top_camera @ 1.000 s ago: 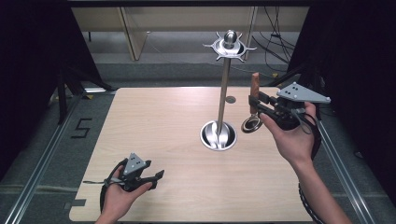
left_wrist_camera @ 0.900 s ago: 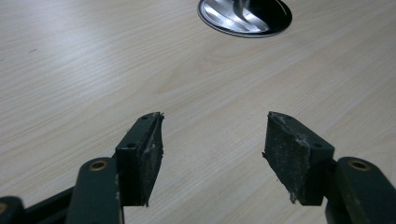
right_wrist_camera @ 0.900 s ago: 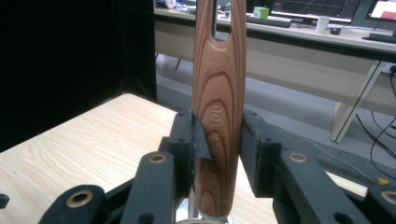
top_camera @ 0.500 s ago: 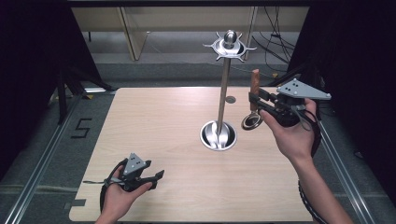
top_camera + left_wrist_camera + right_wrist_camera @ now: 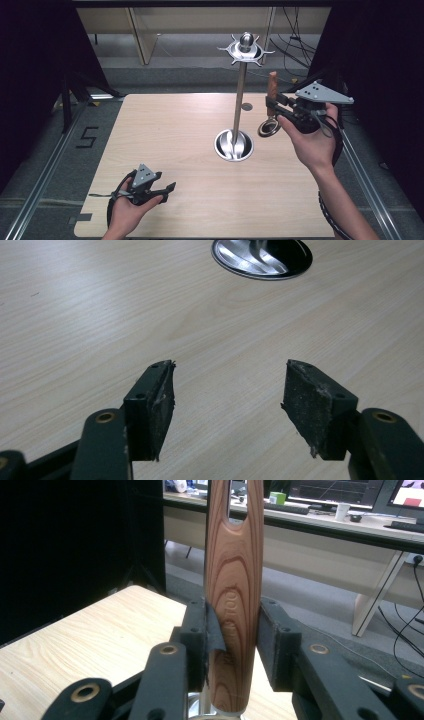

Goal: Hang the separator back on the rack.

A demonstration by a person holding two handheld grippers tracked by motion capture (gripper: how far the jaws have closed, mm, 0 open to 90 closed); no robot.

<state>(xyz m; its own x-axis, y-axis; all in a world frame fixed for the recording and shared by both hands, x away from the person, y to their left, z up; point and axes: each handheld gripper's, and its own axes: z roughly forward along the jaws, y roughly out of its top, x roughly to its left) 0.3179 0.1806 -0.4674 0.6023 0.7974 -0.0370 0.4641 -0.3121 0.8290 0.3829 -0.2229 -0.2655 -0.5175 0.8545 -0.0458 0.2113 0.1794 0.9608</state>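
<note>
High view first: the right gripper [image 5: 276, 107], held up in the person's right hand [image 5: 312, 142] above the right edge of the pale wooden table [image 5: 165, 135], was clamped on the reddish-brown wooden handle of a small kitchen utensil [image 5: 271, 89], which stood upright in the jaws with its round metal head [image 5: 269, 127] hanging just below them. That utensil sat to the right of the tall chrome hanging stand [image 5: 240, 95], near its pole but apart from it, and lower than the stand's spoked top ring. The left gripper [image 5: 162, 189] rested low at the table's near left corner in the left hand [image 5: 131, 210], well apart from the stand's round base. Left gripper view: the jaws stood wide apart with bare table between the worn black pads [image 5: 310, 407], and the rim of the stand's shiny base [image 5: 262, 257] lay far ahead. Right gripper view: the grained wooden handle [image 5: 235, 580] ran vertically between both pads, pinched on either side, its slotted hanging hole well above the jaws.
</note>
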